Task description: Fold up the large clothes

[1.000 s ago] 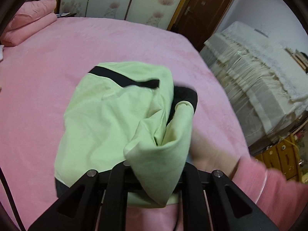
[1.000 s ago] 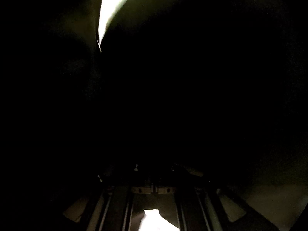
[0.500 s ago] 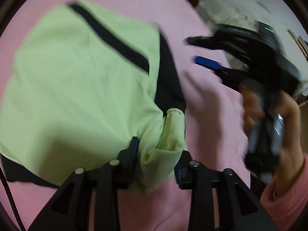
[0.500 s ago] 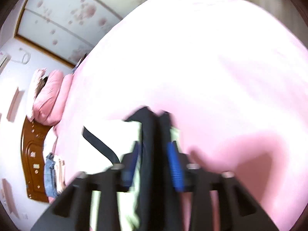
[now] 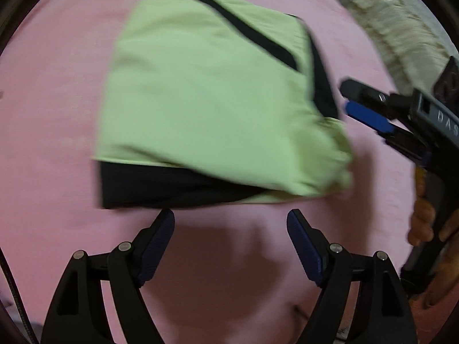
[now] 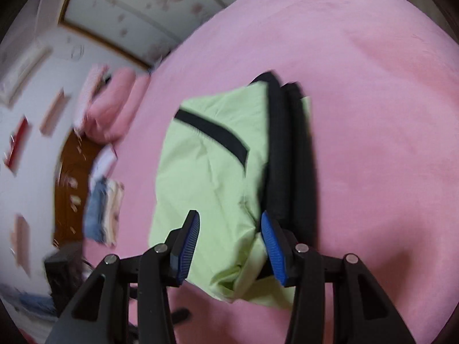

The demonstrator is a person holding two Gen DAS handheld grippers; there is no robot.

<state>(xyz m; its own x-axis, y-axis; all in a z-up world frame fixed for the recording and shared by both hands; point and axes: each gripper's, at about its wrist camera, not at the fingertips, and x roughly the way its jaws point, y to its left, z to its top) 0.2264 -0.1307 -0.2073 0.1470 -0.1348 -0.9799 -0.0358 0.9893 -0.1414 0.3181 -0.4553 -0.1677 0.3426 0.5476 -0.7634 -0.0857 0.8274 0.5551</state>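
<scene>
Pink bedspread (image 5: 57, 86) under folded green garment (image 5: 206, 91), left tool (image 5: 230, 226) and right tool (image 6: 229, 229) both spread, floral wardrobe (image 6: 137, 8)

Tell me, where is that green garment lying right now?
The green garment lies folded on the pink bed, in the middle of both views, just ahead of the open left gripper and under the open right gripper.

Pale green garment (image 5: 206, 100) with black band (image 5: 238, 28) and black hem, on plain pink bedspread (image 5: 51, 86); blue pads (image 6: 274, 246) on black grippers; pink-flowered white wardrobe doors (image 6: 137, 8).
</scene>
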